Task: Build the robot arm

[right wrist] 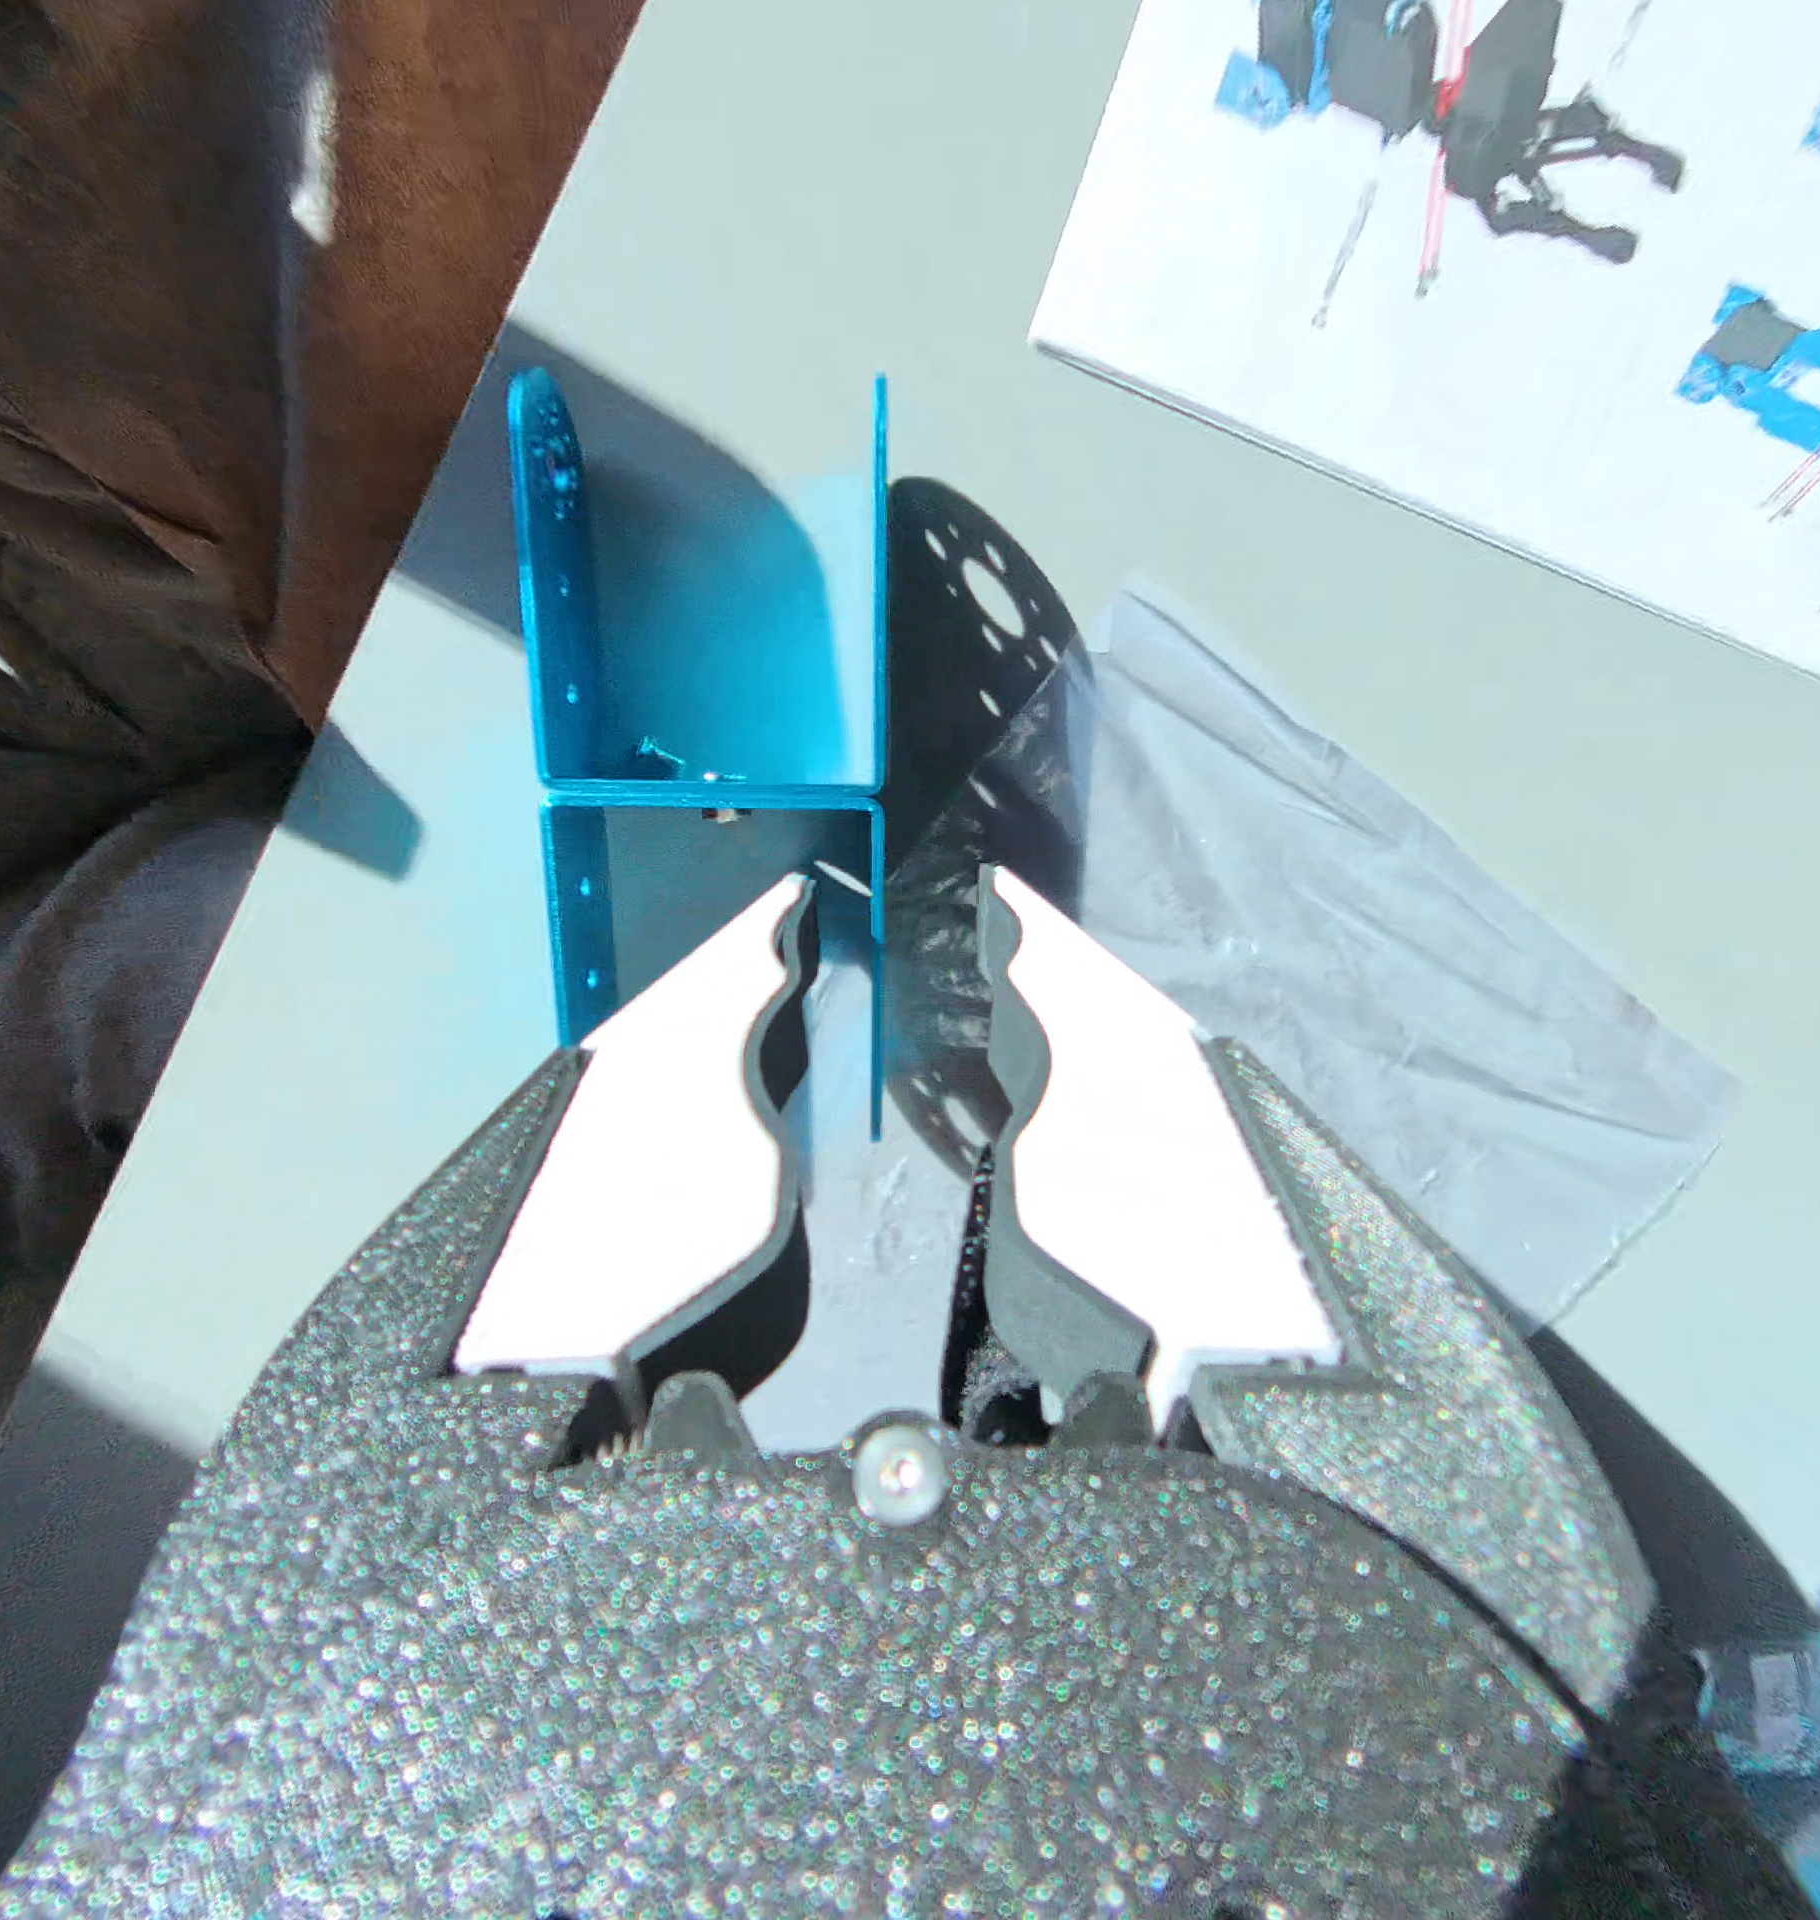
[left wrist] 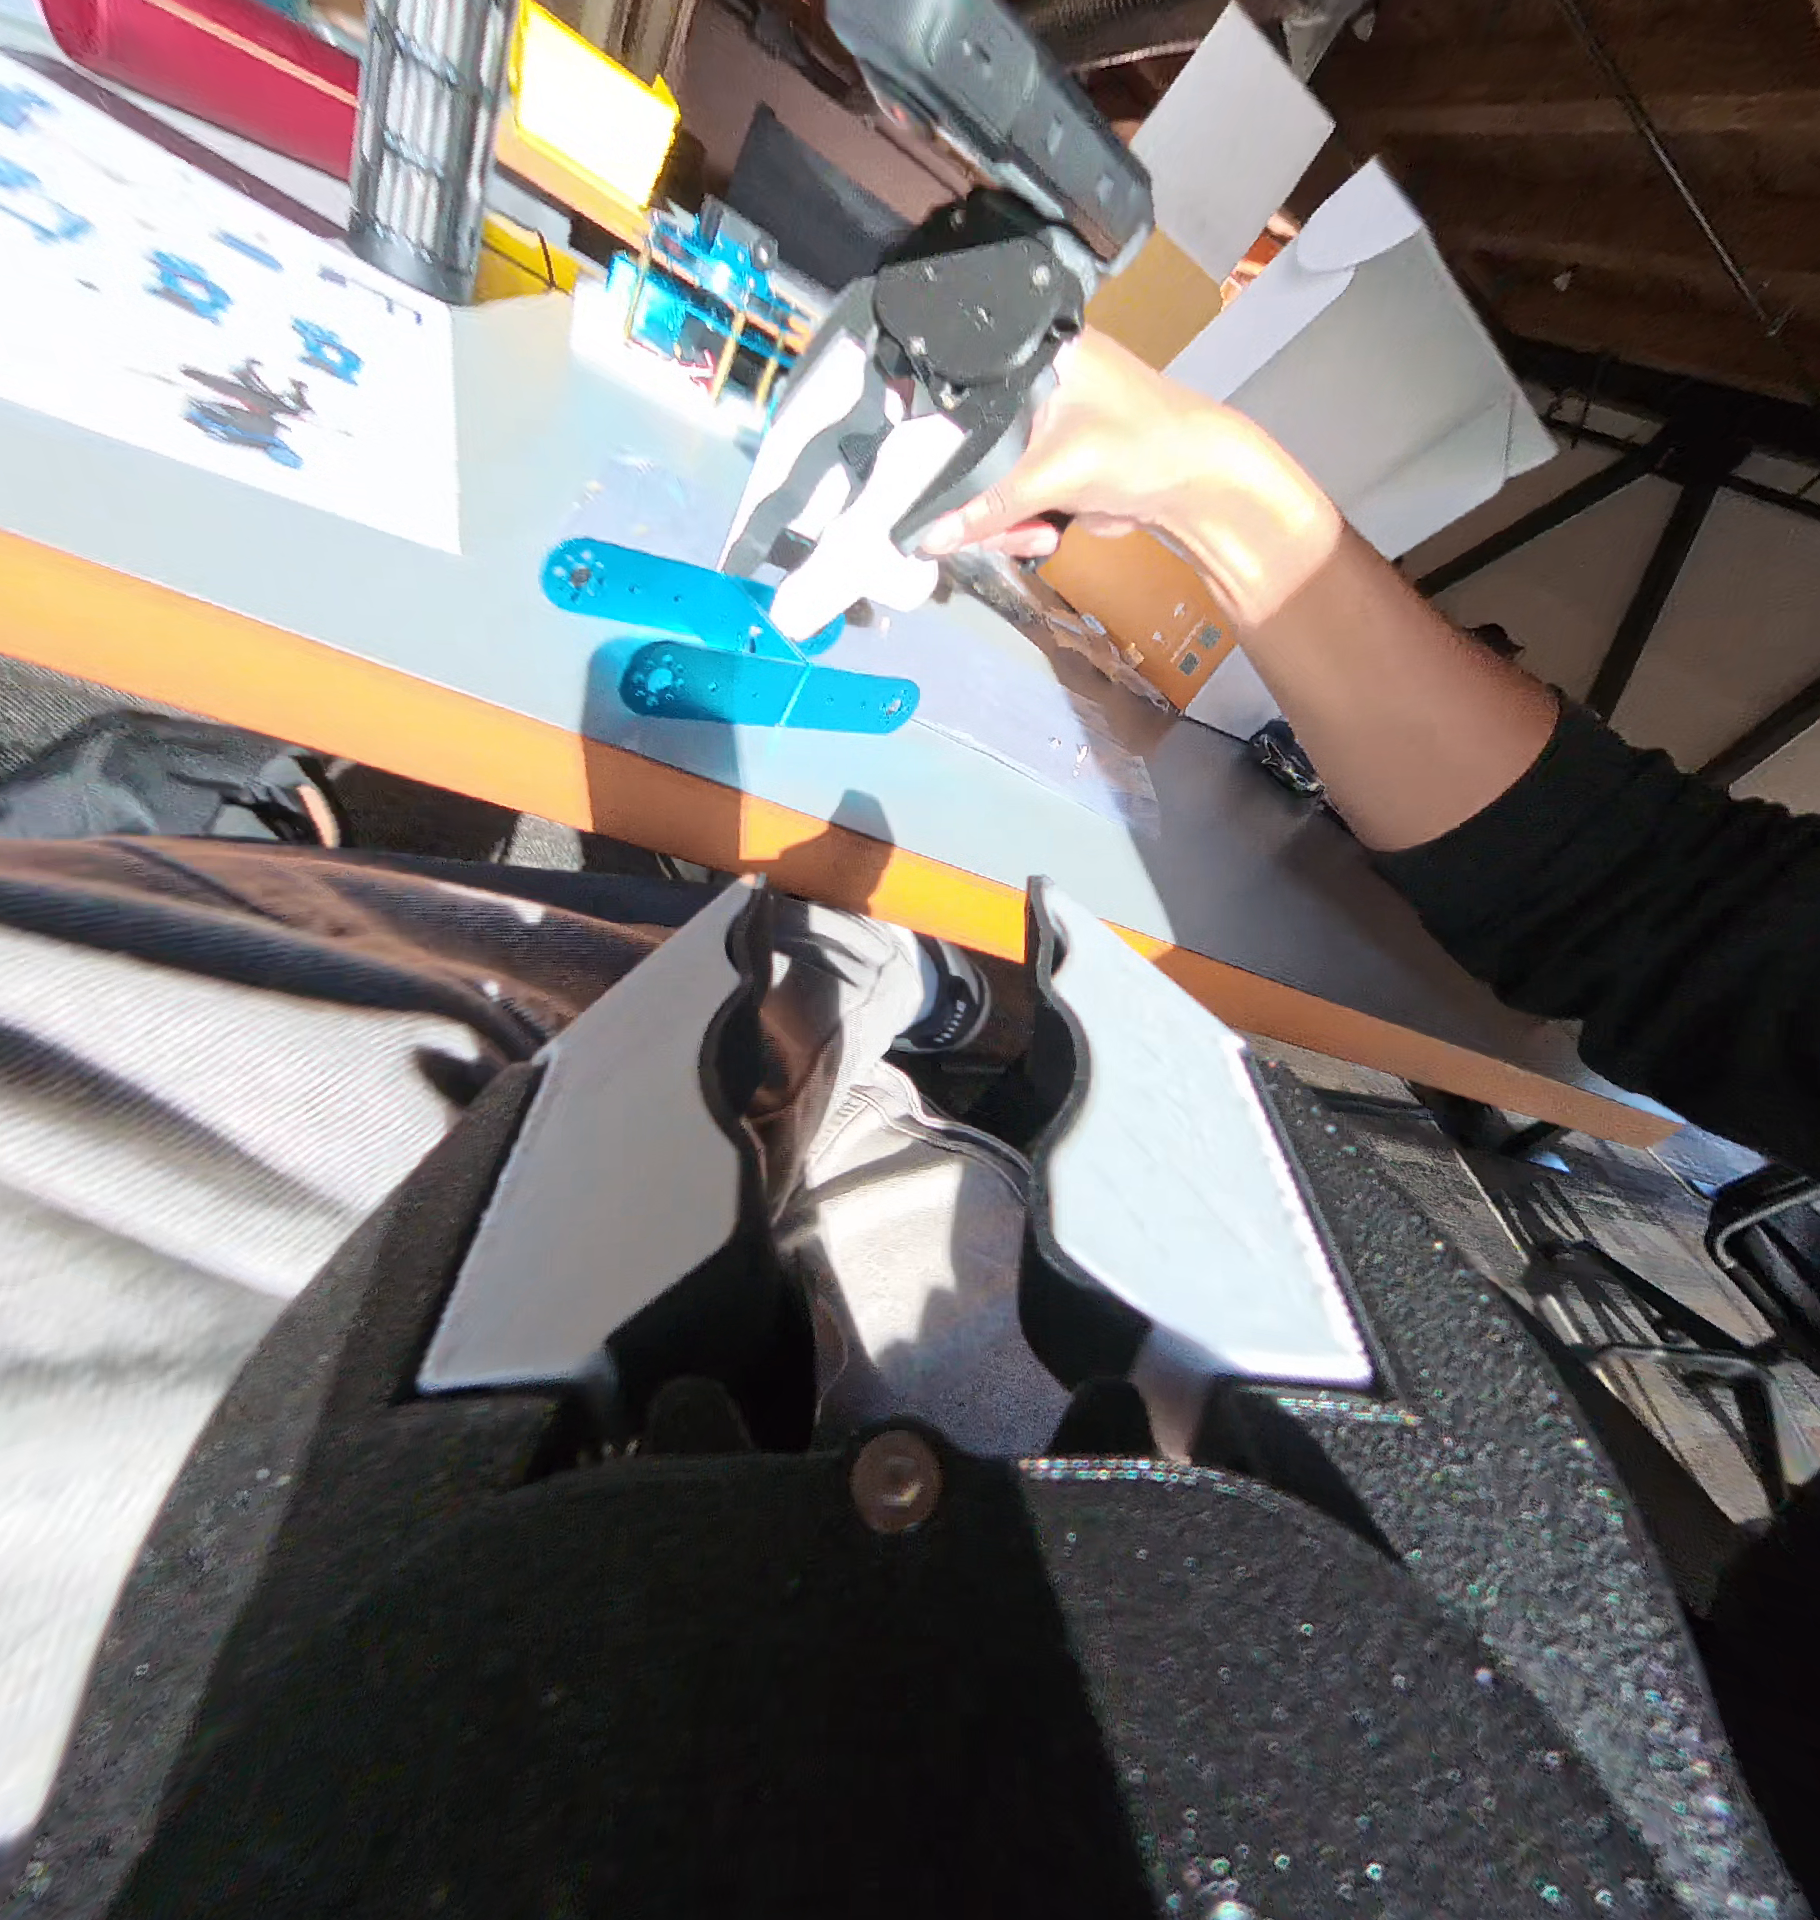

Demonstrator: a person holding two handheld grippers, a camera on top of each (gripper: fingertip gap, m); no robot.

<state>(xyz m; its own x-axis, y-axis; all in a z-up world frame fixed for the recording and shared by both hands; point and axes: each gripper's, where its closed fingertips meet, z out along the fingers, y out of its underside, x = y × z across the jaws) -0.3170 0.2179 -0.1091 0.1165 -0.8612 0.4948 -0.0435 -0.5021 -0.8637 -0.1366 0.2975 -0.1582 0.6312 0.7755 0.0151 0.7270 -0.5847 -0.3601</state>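
Clearly the blue metal bracket (two U-shaped pieces joined back to back) sat near the table's orange edge, partly on a clear plastic bag. It looked thin, stiff, light and slick; one upright flange seemed the surest hold. The right gripper stood parted astride that flange, not clamping. Only the left wrist view showed the left gripper, spread and empty, below the table over the person's lap.
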